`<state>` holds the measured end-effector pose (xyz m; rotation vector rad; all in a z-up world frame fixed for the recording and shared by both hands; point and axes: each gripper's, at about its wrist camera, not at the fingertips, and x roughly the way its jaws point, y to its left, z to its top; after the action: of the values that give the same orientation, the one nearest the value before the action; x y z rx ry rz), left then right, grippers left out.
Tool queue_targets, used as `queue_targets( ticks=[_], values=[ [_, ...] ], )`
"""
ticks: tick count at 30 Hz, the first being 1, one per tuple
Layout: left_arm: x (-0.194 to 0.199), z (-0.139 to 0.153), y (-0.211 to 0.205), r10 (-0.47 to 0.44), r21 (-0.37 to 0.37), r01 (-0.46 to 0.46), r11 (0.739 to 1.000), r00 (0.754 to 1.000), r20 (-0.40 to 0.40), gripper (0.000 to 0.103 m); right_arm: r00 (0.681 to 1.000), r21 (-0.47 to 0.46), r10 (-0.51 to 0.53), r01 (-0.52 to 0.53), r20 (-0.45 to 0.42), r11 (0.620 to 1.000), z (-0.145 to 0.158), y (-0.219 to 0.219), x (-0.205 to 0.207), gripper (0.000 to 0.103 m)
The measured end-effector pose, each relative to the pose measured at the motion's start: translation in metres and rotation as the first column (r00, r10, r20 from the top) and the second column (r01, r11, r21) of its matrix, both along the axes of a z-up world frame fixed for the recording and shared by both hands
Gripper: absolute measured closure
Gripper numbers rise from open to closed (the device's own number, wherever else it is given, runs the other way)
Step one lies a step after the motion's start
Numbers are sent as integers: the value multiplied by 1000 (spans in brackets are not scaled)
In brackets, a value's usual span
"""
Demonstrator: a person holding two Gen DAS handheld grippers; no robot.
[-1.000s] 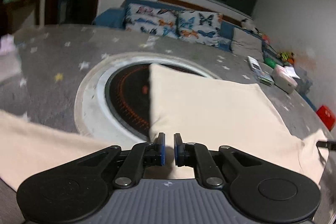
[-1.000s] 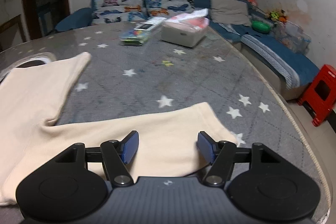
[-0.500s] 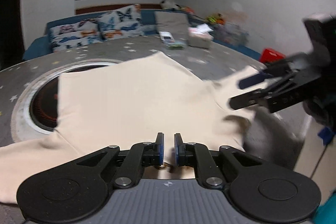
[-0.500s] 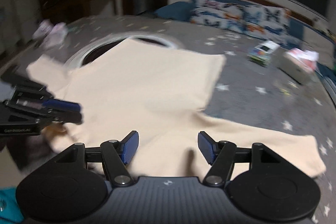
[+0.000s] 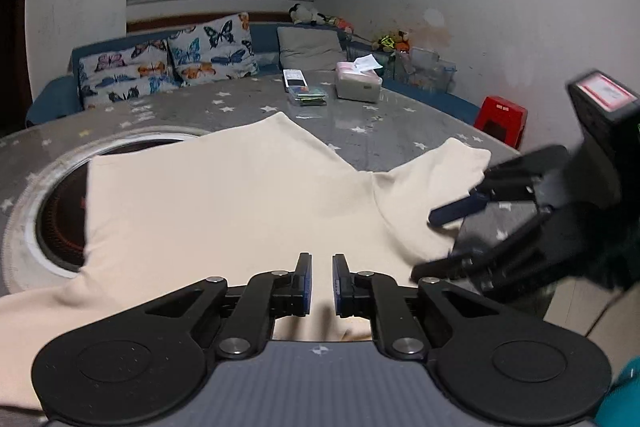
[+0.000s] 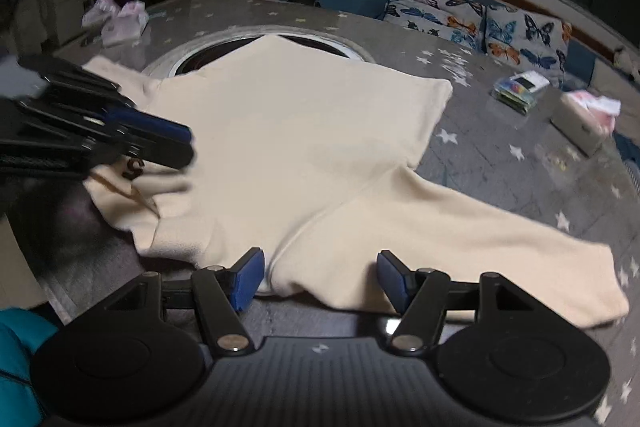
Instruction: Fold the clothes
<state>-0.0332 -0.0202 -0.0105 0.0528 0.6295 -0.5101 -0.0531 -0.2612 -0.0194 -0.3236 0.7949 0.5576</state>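
Here, cream shirt (image 6: 304,147) under parted right claw (image 6: 320,279).

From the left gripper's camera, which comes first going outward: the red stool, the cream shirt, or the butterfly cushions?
1. Cream shirt, directly under the left gripper.
2. Red stool, off to the right past the table's edge.
3. Butterfly cushions, on the sofa at the back left.

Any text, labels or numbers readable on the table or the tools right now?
No text is legible in either view.
Pink label on the right gripper: print too blurred.
Tissue box: nothing readable.
Colourful packets: too small.
Dark mark at the cream shirt collar: unreadable.
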Motion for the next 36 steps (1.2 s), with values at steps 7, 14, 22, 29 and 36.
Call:
queue_targets(
  ticks=[7,14,22,29,36],
  values=[
    [12,-6,-30,-39,-5,39,999,999,-29,86,966,26,-258,258,26,966,1,-68,17,40],
    [13,-18,-57,-99,9,100,995,993,-57,85,865,59,-499,497,45,866,2,-137,35,43],
    [6,-21,-66,-128,33,130,991,990,-56,84,767,138,-641,634,8,761,-9,-185,52,61],
    [13,-10,-64,-101,21,101,995,994,-38,82,779,189,-627,617,-7,764,-10,-182,57,91],
    [18,-10,-71,-107,31,108,994,994,-33,77,769,264,-639,612,22,745,7,-183,59,99]
  ],
)
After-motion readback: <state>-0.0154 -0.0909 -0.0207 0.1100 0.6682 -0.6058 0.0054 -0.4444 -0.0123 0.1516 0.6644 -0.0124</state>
